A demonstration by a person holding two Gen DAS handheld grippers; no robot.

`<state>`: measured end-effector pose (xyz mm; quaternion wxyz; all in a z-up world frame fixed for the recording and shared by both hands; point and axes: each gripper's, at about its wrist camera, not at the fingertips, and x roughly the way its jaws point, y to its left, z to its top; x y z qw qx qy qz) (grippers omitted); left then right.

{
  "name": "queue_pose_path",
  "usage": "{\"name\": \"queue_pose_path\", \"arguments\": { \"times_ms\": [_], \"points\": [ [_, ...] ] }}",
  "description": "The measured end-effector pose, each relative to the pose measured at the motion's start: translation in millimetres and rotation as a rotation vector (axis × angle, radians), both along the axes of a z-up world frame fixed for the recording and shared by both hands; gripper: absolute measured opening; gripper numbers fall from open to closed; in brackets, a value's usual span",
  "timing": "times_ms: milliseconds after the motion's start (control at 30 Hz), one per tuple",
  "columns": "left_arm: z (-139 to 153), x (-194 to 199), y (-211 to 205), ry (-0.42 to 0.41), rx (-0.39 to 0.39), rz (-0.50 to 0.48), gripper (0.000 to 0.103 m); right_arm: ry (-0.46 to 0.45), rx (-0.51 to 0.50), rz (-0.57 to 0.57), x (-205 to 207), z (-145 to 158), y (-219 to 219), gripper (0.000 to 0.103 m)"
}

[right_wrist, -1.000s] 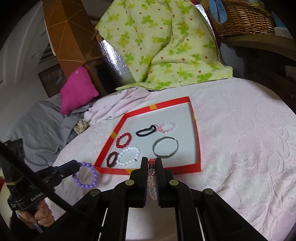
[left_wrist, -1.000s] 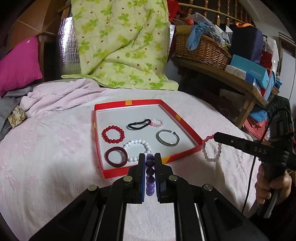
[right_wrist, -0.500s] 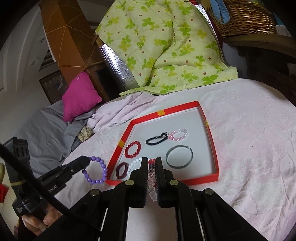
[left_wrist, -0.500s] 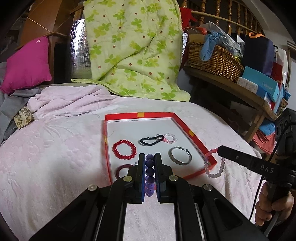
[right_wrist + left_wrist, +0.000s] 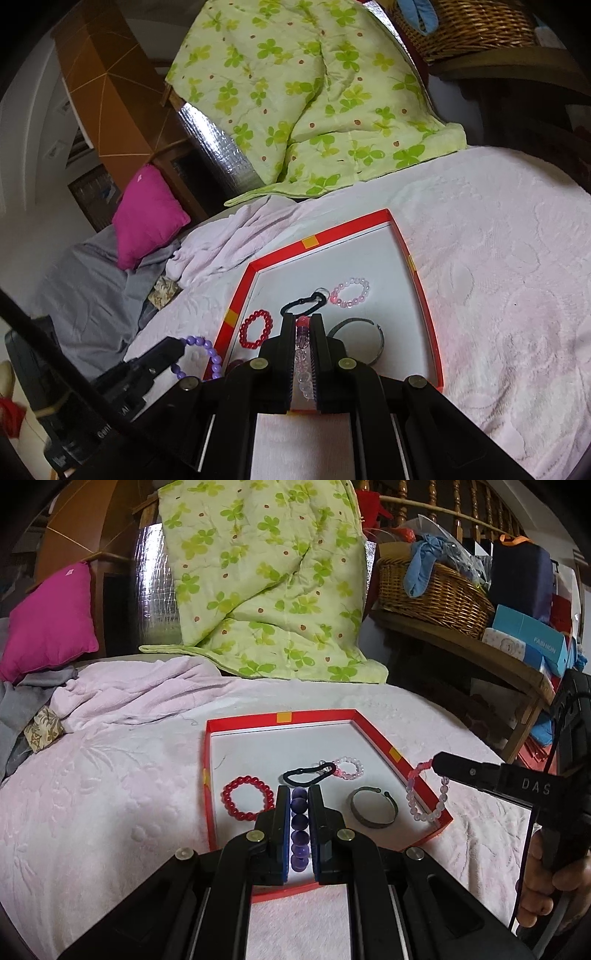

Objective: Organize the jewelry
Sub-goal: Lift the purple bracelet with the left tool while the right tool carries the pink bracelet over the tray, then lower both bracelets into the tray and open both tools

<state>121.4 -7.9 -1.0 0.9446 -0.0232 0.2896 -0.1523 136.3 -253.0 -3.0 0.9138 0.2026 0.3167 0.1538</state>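
Since the earlier frames both grippers have come forward over the red tray (image 5: 373, 728), which now fills the lower centre of each wrist view, where before it lay further up and away.

The left gripper (image 5: 299, 805) is clenched on the purple bead bracelet (image 5: 299, 825), whose beads run in a column between its fingers; in the right wrist view the same bracelet (image 5: 207, 352) hangs at lower left, just over the tray's left wall. The right gripper (image 5: 303, 332) is clamped on the pale pink bracelet (image 5: 303, 360), which in the left view dangles (image 5: 424, 794) at centre right, directly above the tray's right wall.

The risk, as I judge it, is a drop at the wall: both loops hang close to the rim, so letting go here could send one onto the pink bedcover (image 5: 92, 794) outside. A loop could also land on the red bead bracelet (image 5: 248, 797), the metal bangle (image 5: 373, 806) or the black clasp (image 5: 308, 775) (the tray floor is already busy) and tangle.
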Motion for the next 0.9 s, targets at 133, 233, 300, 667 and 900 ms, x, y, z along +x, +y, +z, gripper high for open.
{"name": "queue_pose_path", "arguments": {
  "times_ms": [133, 233, 300, 667, 900],
  "points": [
    [-1.2, 6.9, -8.1, 0.005, -0.002, -0.006, 0.010, 0.006, 0.027, -0.015, 10.9, -0.1, -7.3, 0.008],
    [-2.1, 12.5, -13.7, 0.008, -0.003, -0.005, 0.010, 0.008, 0.040, -0.019, 17.9, 0.5, -9.7, 0.008],
    [-4.0, 17.2, -18.0, 0.016, -0.002, -0.006, 0.010, 0.003, 0.033, -0.016, 24.7, 1.5, -9.3, 0.008],
    [-8.6, 45.5, -39.4, 0.017, 0.054, -0.028, 0.010, 0.019, 0.057, -0.026, 73.8, 0.3, -18.0, 0.008],
    [-10.4, 67.1, -49.8, 0.022, 0.066, -0.040, 0.010, 0.035, 0.074, -0.037, 100.8, -3.5, -24.8, 0.008]
  ]
}}
